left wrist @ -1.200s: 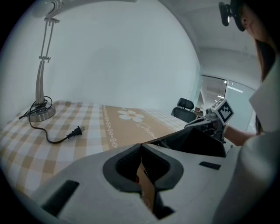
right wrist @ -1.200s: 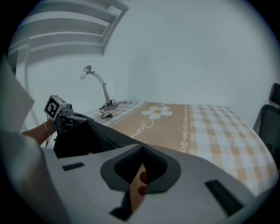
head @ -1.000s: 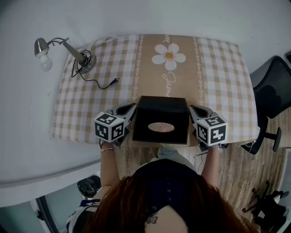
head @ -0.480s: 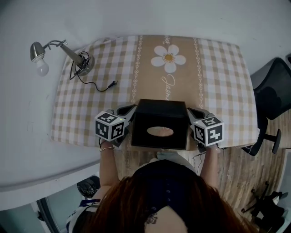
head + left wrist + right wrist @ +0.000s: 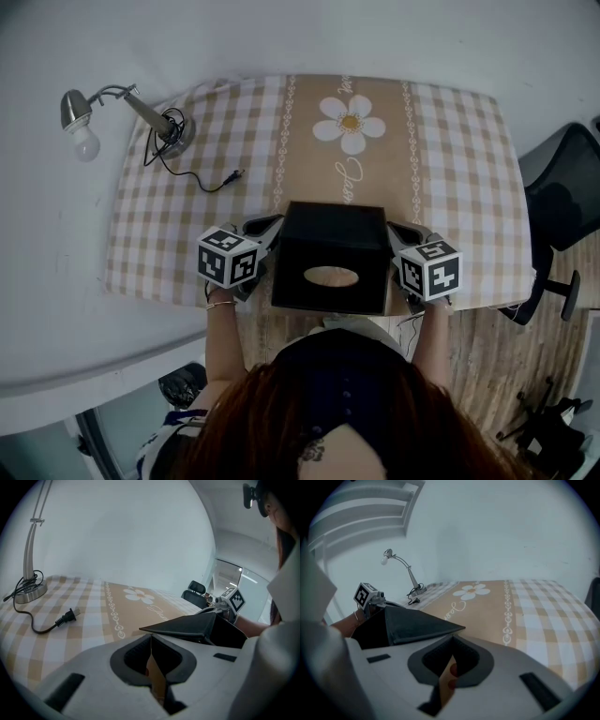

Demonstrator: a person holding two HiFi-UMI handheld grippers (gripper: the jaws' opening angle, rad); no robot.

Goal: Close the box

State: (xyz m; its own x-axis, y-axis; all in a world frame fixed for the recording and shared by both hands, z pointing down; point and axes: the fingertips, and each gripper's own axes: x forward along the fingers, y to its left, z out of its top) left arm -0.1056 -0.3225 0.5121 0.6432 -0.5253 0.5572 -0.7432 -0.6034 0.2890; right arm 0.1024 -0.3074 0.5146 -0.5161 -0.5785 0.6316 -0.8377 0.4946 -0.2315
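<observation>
A black box [image 5: 330, 258] with an oval hole in its top stands at the near edge of the checked tablecloth [image 5: 169, 234]. In the left gripper view the black box [image 5: 197, 627] lies just right of the jaws, and in the right gripper view the black box [image 5: 408, 623] lies to their left. My left gripper [image 5: 264, 229] is against the box's left side and my right gripper [image 5: 403, 231] against its right side. Left gripper [image 5: 152, 665] is shut on a thin brown card flap [image 5: 157, 679]. Right gripper [image 5: 449, 665] is likewise shut on a brown card flap [image 5: 446, 679].
A desk lamp [image 5: 141, 108] lies at the table's far left, its cord ending in a loose plug [image 5: 234, 173]. A daisy print [image 5: 349, 122] marks the cloth's middle strip. A black office chair [image 5: 562, 202] stands right of the table. The near table edge runs under the box.
The right gripper has closed in against the box's right side. The box and both grippers have shifted slightly toward the near edge.
</observation>
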